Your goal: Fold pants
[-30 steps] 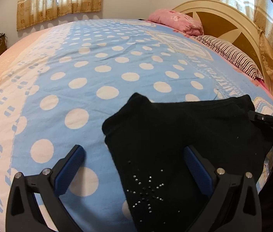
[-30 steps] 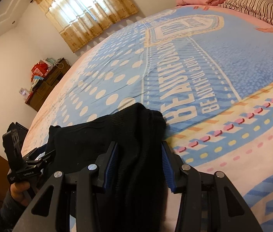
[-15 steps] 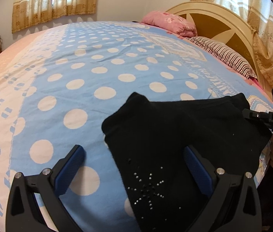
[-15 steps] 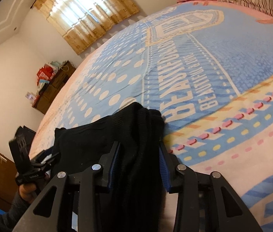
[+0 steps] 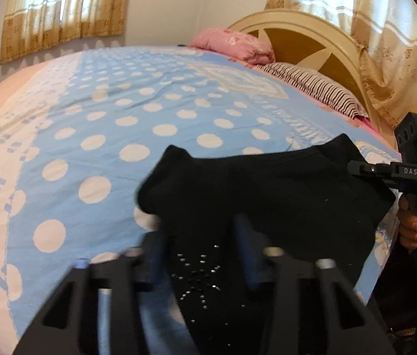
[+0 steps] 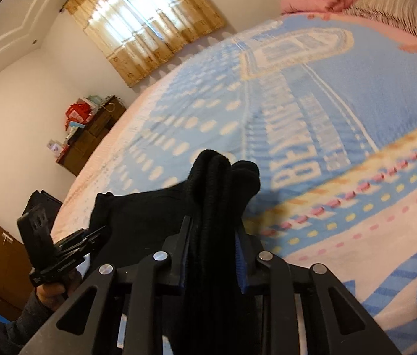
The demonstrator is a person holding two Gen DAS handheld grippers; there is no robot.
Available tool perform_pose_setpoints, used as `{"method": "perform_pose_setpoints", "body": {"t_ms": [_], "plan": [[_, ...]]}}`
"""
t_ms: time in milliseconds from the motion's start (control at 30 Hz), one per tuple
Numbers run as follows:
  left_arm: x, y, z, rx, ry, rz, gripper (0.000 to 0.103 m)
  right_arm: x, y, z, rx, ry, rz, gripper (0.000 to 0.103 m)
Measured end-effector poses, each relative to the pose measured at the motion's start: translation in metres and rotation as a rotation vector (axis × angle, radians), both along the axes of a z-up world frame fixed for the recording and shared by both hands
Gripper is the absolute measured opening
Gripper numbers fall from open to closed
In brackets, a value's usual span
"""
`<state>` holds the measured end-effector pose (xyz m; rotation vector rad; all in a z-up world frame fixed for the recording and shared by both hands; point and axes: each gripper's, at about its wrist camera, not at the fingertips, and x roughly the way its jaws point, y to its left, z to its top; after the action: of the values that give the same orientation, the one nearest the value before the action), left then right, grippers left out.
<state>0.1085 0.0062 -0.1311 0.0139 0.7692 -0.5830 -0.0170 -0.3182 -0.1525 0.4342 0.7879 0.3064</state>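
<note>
The black pants point(image 5: 267, 195) lie folded near the bed's front edge, a rhinestone star on the near part. My left gripper point(image 5: 199, 251) is blurred and its jaws are closing on that near part; the fabric fills the gap between its blue pads. In the right wrist view the pants point(image 6: 149, 213) are bunched into a ridge. My right gripper point(image 6: 213, 236) is closing on this ridge, both pads pressed into it and the cloth lifted a little. Each gripper shows in the other's view: the right gripper point(image 5: 353, 167) at the pants' right corner, the left gripper point(image 6: 102, 230) at the left end.
The blue dotted bedspread point(image 5: 119, 118) stretches away beyond the pants. A pink pillow point(image 5: 235, 44) and a striped pillow point(image 5: 321, 88) lie at the headboard point(image 5: 312, 29). A dresser with boxes point(image 6: 90, 136) stands by the far wall. A person's hand point(image 5: 415, 224) holds the right gripper.
The left gripper's jaws went from wide open to nearly together around the pants. The right gripper's jaws narrowed onto the bunched fabric and lifted it slightly.
</note>
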Motion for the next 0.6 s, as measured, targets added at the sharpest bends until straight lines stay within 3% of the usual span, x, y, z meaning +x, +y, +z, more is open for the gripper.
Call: {"method": "perform_pose_setpoints", "body": {"t_ms": [67,367,600], "plan": [[-0.002,0.001,0.004,0.004,-0.015,0.002,0.018,-0.001,0.007,0.014,-0.015,-0.021,0.018,0.025],[-0.007,0.035,0.022,-0.067,-0.042,0.078,0.013,0.033,0.055,0.067,-0.073,-0.081,0.153,0.025],[-0.001,0.095,0.038,-0.053,-0.071,0.226,0.013,0.110,0.137,0.062,-0.097,-0.057,0.310,0.025]]}}
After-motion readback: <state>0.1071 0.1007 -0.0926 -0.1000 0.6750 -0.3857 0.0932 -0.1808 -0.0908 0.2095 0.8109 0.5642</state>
